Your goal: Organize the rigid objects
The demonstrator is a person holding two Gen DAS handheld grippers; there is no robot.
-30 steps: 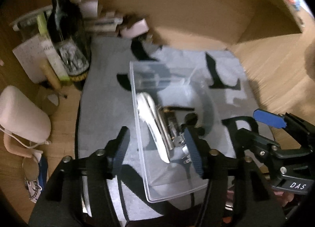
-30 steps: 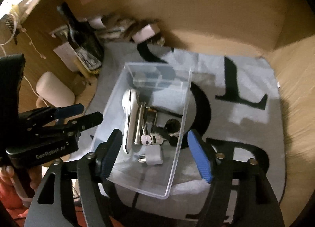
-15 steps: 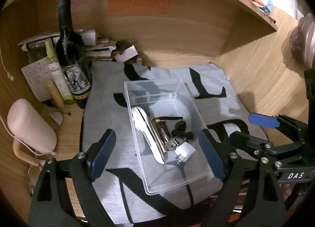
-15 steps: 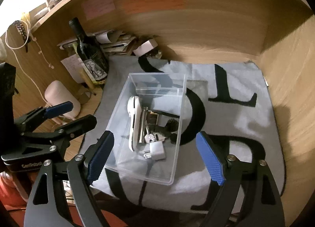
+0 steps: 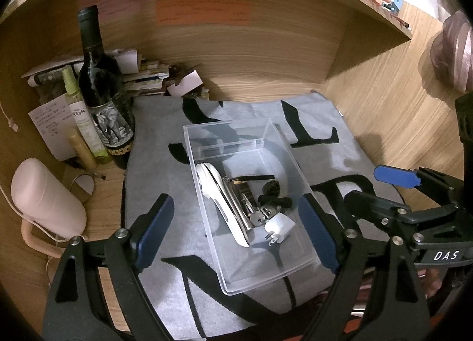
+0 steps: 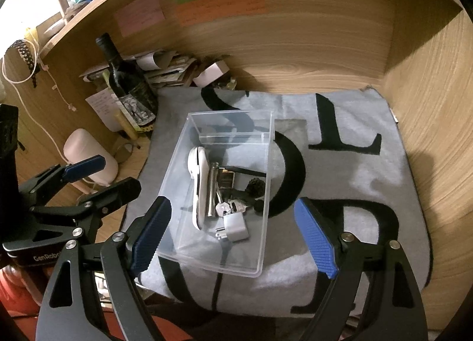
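We have drawn both tongs back from the clear box [image 5: 251, 199] on the grey mat [image 5: 165, 181]; left tongs [image 5: 236, 231] and right tongs [image 6: 233, 234] gape apart, empty. Keys and plug lie inside. "DAS" and "GenRobot" show on the tools.

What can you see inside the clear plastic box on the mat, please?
The clear plastic box holds a white handled tool, keys, a white plug adapter and dark pieces. Whatever lies beneath this pile is hidden.
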